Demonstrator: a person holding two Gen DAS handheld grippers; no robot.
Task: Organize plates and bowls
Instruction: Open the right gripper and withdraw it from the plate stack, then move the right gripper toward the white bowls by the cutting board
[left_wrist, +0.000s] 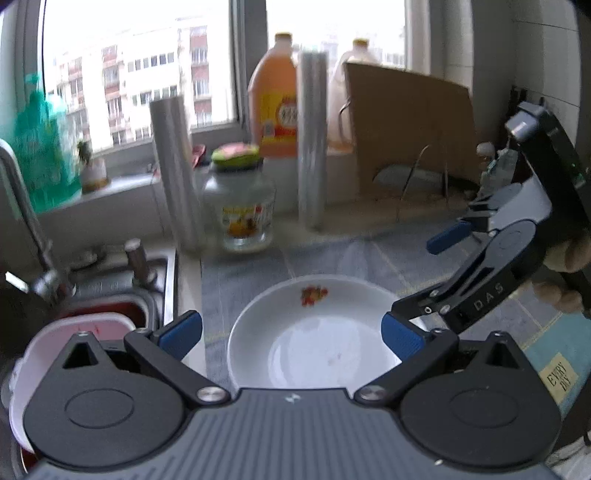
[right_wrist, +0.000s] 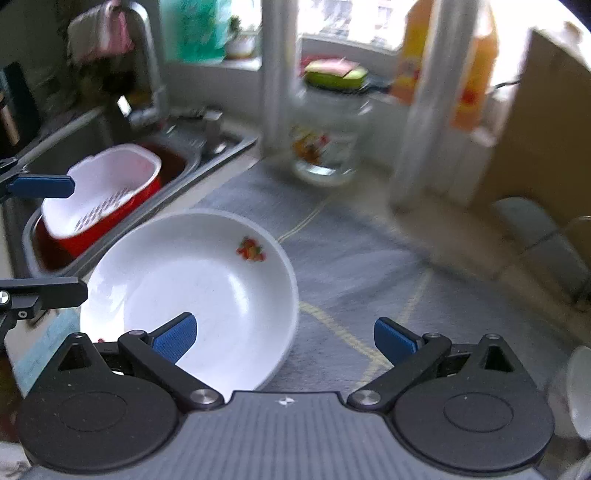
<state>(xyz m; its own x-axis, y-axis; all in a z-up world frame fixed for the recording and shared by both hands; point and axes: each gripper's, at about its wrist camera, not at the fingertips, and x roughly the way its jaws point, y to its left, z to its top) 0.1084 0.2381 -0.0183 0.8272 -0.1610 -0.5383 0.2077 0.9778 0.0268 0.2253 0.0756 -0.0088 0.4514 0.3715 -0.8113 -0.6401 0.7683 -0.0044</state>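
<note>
A white bowl (left_wrist: 314, 332) with a small fruit print lies on the grey counter mat, right in front of my left gripper (left_wrist: 291, 334), which is open with its blue pads on either side of the near rim. The bowl also shows in the right wrist view (right_wrist: 192, 288). My right gripper (right_wrist: 284, 338) is open and empty, its left pad over the bowl's right part, its right pad over the mat. The right gripper also shows at the right of the left wrist view (left_wrist: 424, 284). Another white dish edge (right_wrist: 576, 391) is at the far right.
A steel sink (right_wrist: 207, 155) at the left holds a red and white strainer basket (right_wrist: 103, 192), under a tap (right_wrist: 147, 74). A glass jar (left_wrist: 240, 206), two film rolls (left_wrist: 177, 173), orange bottles (left_wrist: 275, 99), cardboard (left_wrist: 410, 129) and a wire rack (left_wrist: 421, 177) stand behind.
</note>
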